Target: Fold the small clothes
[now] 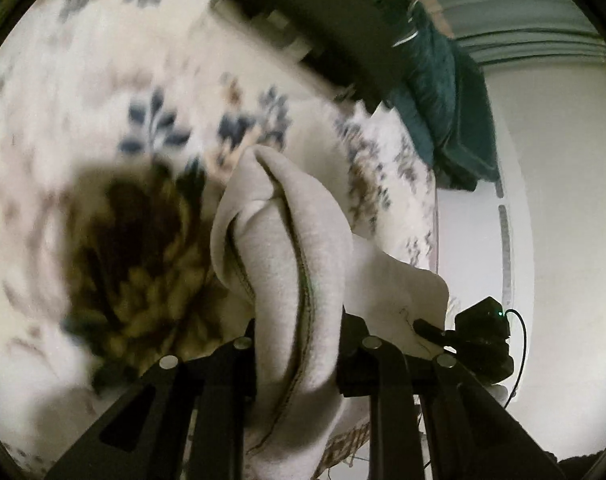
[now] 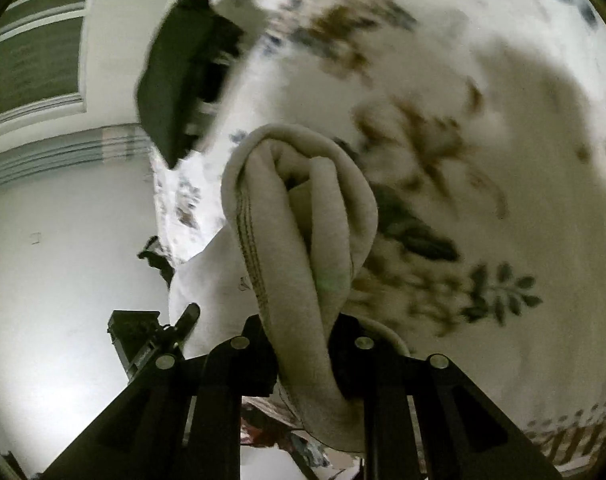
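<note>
A small cream fleece garment (image 1: pixel 279 240) is bunched between the fingers of my left gripper (image 1: pixel 299 344), which is shut on it. The same cream garment (image 2: pixel 303 216) is bunched between the fingers of my right gripper (image 2: pixel 303 344), also shut on it. Its stitched hem (image 2: pixel 251 240) runs down the left fold. The cloth hangs stretched between the two grippers above a floral bedspread (image 1: pixel 103 80). The other gripper (image 1: pixel 483 340) shows at the right of the left wrist view, and at the left of the right wrist view (image 2: pixel 143 340).
The floral bedspread (image 2: pixel 463 120) covers the bed under the garment. A dark flat object (image 1: pixel 303 12) lies on it, also in the right wrist view (image 2: pixel 183 80). A teal towel (image 1: pixel 443 100) lies at the bed edge. A white wall (image 1: pixel 563 200) and a window (image 2: pixel 31 60) stand beyond.
</note>
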Demonstrator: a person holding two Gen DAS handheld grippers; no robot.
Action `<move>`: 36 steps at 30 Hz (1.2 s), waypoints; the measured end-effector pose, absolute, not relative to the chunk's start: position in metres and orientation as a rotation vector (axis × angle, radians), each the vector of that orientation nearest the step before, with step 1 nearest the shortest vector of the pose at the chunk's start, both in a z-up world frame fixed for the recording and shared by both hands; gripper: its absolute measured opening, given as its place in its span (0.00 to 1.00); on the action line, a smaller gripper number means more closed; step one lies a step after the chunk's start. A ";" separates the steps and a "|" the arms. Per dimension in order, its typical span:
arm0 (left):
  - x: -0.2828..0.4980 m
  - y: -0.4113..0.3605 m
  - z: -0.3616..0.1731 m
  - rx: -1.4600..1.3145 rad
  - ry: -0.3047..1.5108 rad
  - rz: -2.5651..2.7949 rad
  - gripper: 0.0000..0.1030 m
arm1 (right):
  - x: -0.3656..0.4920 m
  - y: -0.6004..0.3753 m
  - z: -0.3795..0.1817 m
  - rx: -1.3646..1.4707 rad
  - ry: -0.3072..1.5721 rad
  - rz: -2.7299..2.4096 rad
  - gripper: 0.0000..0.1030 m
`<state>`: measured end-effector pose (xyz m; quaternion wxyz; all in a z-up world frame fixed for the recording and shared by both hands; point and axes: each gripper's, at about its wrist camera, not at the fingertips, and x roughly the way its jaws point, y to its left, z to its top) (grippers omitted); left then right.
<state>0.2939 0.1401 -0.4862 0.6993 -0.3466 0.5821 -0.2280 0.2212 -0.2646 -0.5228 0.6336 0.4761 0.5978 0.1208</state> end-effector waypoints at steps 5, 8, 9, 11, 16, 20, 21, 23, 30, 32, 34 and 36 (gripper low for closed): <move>0.359 0.145 -0.430 -0.711 1.229 -0.490 0.16 | 0.287 -0.247 -0.469 1.063 1.306 0.296 0.18; 0.416 0.147 -0.402 -0.665 1.170 -0.463 0.17 | 0.343 -0.238 -0.443 1.031 1.267 0.329 0.18; 0.434 0.148 -0.398 -0.654 1.155 -0.453 0.17 | 0.367 -0.235 -0.436 1.025 1.254 0.345 0.18; 0.476 0.150 -0.392 -0.638 1.129 -0.433 0.17 | 0.412 -0.228 -0.425 0.995 1.234 0.369 0.18; 0.569 0.157 -0.392 -0.600 1.074 -0.398 0.17 | 0.528 -0.214 -0.418 0.942 1.199 0.387 0.18; 0.632 0.153 -0.410 -0.490 1.078 -0.362 0.18 | 0.603 -0.201 -0.435 0.886 1.208 0.362 0.18; 0.641 0.155 -0.415 -0.473 1.090 -0.351 0.18 | 0.614 -0.199 -0.438 0.873 1.213 0.355 0.18; 0.656 0.155 -0.431 -0.447 1.119 -0.334 0.19 | 0.637 -0.194 -0.449 0.845 1.229 0.331 0.18; 0.668 0.153 -0.450 -0.350 1.187 -0.219 0.39 | 0.659 -0.184 -0.461 0.659 1.278 0.259 0.23; 0.663 0.152 -0.444 -0.309 1.156 -0.166 0.45 | 0.657 -0.176 -0.454 0.542 1.286 0.221 0.41; 0.657 0.148 -0.438 -0.227 1.112 -0.082 0.55 | 0.653 -0.171 -0.446 0.442 1.275 0.166 0.63; 0.648 0.141 -0.434 -0.155 1.078 -0.035 0.69 | 0.646 -0.162 -0.436 0.321 1.252 0.106 0.75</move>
